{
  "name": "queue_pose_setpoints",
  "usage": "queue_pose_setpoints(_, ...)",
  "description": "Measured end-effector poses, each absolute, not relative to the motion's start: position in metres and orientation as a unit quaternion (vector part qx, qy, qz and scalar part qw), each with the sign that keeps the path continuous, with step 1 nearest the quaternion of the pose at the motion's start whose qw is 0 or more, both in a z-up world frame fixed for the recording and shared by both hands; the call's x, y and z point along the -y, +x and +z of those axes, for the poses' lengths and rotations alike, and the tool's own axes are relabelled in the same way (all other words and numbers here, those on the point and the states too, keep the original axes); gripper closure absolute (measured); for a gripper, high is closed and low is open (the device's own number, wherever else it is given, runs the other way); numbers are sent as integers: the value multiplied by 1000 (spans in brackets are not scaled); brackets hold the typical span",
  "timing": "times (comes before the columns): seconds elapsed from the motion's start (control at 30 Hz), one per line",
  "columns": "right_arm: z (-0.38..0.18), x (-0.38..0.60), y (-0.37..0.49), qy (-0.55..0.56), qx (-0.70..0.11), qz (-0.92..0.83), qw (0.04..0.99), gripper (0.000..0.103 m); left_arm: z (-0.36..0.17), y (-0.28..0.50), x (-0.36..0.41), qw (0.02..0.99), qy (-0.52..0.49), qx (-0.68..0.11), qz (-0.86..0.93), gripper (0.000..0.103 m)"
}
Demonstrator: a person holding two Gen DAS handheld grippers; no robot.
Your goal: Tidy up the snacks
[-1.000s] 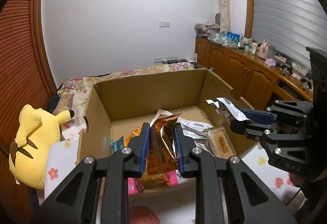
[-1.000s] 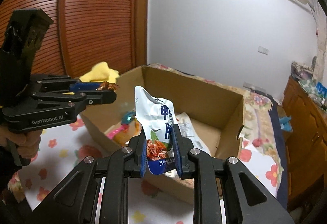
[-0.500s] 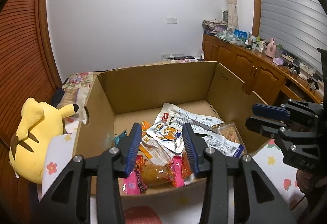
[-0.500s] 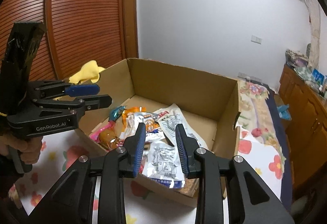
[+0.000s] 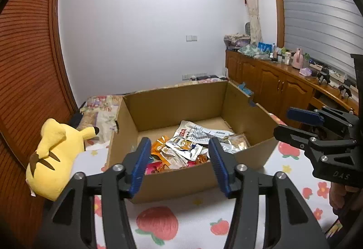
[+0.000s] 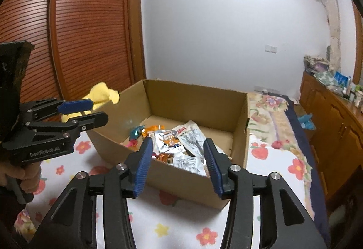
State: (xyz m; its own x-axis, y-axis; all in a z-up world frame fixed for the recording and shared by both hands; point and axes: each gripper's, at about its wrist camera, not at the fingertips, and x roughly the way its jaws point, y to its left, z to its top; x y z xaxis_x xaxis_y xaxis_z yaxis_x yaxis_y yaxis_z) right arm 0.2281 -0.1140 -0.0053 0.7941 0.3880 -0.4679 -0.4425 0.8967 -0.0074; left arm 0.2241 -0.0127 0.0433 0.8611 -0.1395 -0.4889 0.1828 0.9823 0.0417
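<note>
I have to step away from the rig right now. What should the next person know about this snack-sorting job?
Left hand-held gripper: open, nothing between its jaws, which have just been opening.
Right hand-held gripper: the same.
Both are in front of the brown cardboard box on the floral bedsheet.
Done: a pile of foil snack packets lies inside the box.
Left: no loose snacks are visible outside the box; check beyond the frames.

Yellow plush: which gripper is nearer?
Left. The left gripper is on the yellow plush side of the cardboard box; the right gripper is at the box's opposite side.
</note>
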Motion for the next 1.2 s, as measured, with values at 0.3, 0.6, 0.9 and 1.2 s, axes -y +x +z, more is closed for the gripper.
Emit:
queue_pose_setpoints(0.3, 16, 116, 181, -50, -191, 199, 960, 23, 62, 170, 13, 974, 47, -214, -65, 31)
queue_pose_setpoints(0.6, 25, 116, 145, -42, -159, 178, 970, 11, 62, 145, 6, 976, 33, -214, -25, 15)
queue_pose_setpoints(0.9, 17, 130, 122, -24, -159, 146, 976, 1, 47, 117, 8, 976, 39, -213, -23, 11)
queue_pose_setpoints(1.2, 3, 139, 99, -23, -167, 129, 977, 1, 39, 91, 10, 975, 30, -218, -29, 11)
